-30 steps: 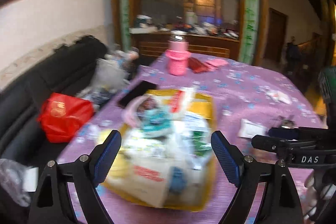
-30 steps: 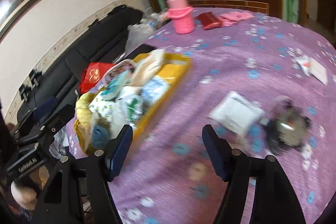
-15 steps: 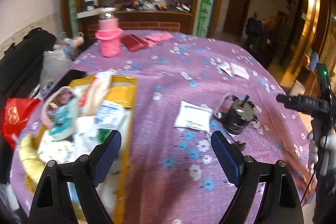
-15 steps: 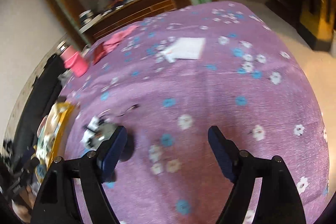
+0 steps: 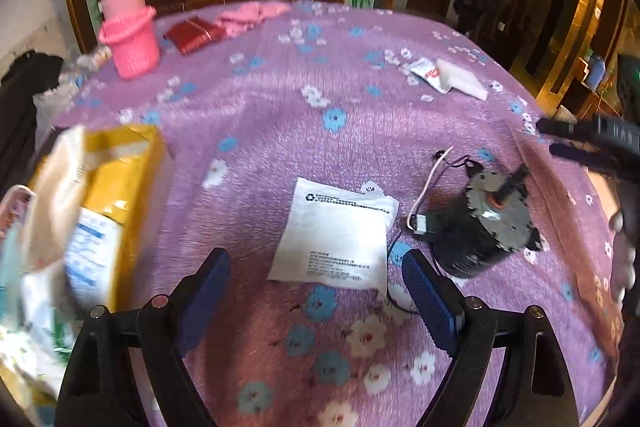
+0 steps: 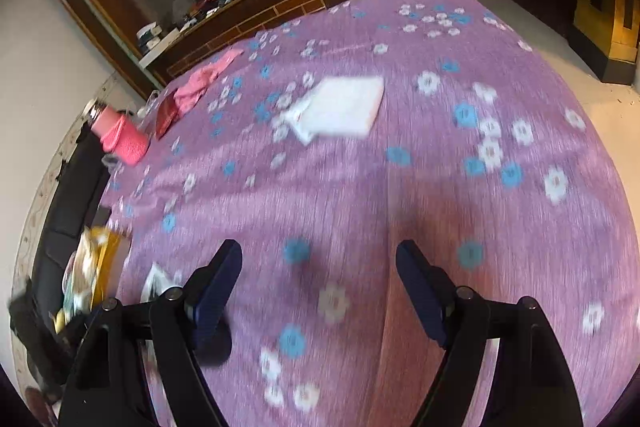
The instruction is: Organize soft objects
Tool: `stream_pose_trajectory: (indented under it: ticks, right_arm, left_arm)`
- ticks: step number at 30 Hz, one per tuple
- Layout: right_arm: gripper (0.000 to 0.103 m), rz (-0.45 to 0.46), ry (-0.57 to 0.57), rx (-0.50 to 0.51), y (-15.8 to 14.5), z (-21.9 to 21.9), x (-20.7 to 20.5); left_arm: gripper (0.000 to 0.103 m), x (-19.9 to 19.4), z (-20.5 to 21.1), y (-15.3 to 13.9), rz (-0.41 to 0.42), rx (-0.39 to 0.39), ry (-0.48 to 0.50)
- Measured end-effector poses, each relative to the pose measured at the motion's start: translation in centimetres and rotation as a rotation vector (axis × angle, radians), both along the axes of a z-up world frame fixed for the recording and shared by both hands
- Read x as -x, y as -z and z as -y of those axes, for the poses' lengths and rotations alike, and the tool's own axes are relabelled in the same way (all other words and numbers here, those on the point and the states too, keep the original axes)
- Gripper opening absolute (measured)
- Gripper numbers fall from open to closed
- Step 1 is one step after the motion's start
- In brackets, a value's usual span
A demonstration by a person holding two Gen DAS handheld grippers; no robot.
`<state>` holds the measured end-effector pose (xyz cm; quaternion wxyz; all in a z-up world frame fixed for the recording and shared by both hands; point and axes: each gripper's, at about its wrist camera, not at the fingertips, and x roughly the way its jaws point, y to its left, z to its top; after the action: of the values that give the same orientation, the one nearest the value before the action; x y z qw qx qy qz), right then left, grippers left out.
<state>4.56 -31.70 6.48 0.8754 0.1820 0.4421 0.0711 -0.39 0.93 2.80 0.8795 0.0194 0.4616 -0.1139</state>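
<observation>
Bare tablecloth [image 6: 320, 195] btwn right fingers [image 6: 418, 291]

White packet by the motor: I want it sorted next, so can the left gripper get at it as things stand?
Probably yes: the white packet lies flat just ahead of the open left gripper, nothing on top; the motor sits beside it.

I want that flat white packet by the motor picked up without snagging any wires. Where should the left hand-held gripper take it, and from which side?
Take the white packet by its left edge, coming in from the yellow box side. It lies flat on the purple cloth, so pinch across a lifted edge or corner. Its right edge lies by the motor and its wires. The left hand-held gripper is open.
</observation>
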Motion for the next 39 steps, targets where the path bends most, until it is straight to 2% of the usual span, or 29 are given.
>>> stream_pose_trajectory:
  ticks: [4, 7, 12, 15, 19, 21, 22, 23, 26, 27, 29, 32, 36, 37, 38, 39]
  right_arm:
    - [0.078, -0.022, 0.043, -0.014, 0.1, 1.1, -4.0]
    - [0.078, -0.048, 0.062, 0.027, 0.4, 1.1, -7.2]
    - [0.078, -0.096, 0.075, 0.083, 1.5, -0.1, -12.1]
    - [0.078, -0.120, 0.087, 0.111, 2.1, -0.7, -14.1]
    - [0.078, -0.152, 0.094, 0.125, 3.2, -1.2, -15.7]
    - [0.078, -0.162, 0.096, 0.138, 3.8, -1.4, -16.3]
    - [0.078, -0.152, 0.098, 0.148, 3.8, -1.4, -16.3]
    - [0.078, -0.146, 0.093, 0.158, 3.7, -1.6, -16.4]
    - [0.068, -0.140, 0.054, 0.182, 3.6, -2.0, -16.2]
    - [0.068, -0.132, 0.052, 0.168, 3.4, -1.9, -15.8]
    - [0.068, -0.119, 0.051, 0.157, 3.0, -1.8, -15.1]
    - [0.068, -0.102, 0.055, 0.138, 2.3, -1.3, -13.6]
    - [0.068, -0.076, 0.061, 0.111, 1.0, -0.3, -10.7]
    - [0.068, -0.070, 0.063, 0.107, 0.7, -0.1, -10.0]
    - [0.068, -0.066, 0.063, 0.100, 0.4, 0.1, -9.4]
    - [0.068, -0.062, 0.062, 0.090, 0.1, 0.2, -8.7]
  left_arm:
    - [0.090, -1.0, 0.4, 1.6, -0.040, 0.001, -0.009]
    - [0.093, -1.7, 0.1, 2.2, -0.045, 0.010, -0.023]
    - [0.099, -2.2, 0.4, 2.4, -0.026, -0.016, -0.012]
    - [0.101, -2.3, 0.9, 2.8, -0.006, -0.043, -0.004]
    - [0.101, -2.4, 0.6, 2.9, 0.024, -0.033, -0.009]
    - [0.089, -2.3, 0.5, 2.8, 0.032, -0.030, -0.012]
    - [0.078, -2.2, 0.5, 2.6, 0.044, -0.041, -0.015]
    - [0.074, -2.1, 0.5, 2.5, 0.055, -0.050, -0.020]
    - [0.071, -2.2, -0.3, 2.3, 0.059, -0.019, -0.034]
    - [0.070, -2.3, -0.5, 2.3, 0.059, -0.002, -0.040]
    - [0.060, -2.3, -0.8, 1.9, 0.067, 0.021, -0.047]
    - [0.053, -2.1, -0.9, 1.3, 0.072, 0.048, -0.043]
    - [0.051, -1.2, -1.1, 0.6, 0.071, 0.073, -0.037]
    - [0.024, -0.9, -1.1, 0.4, 0.076, 0.077, -0.036]
    - [0.018, -0.5, -1.1, 0.1, 0.079, 0.086, -0.025]
    - [0.018, -0.1, -1.1, -0.2, 0.075, 0.091, -0.014]
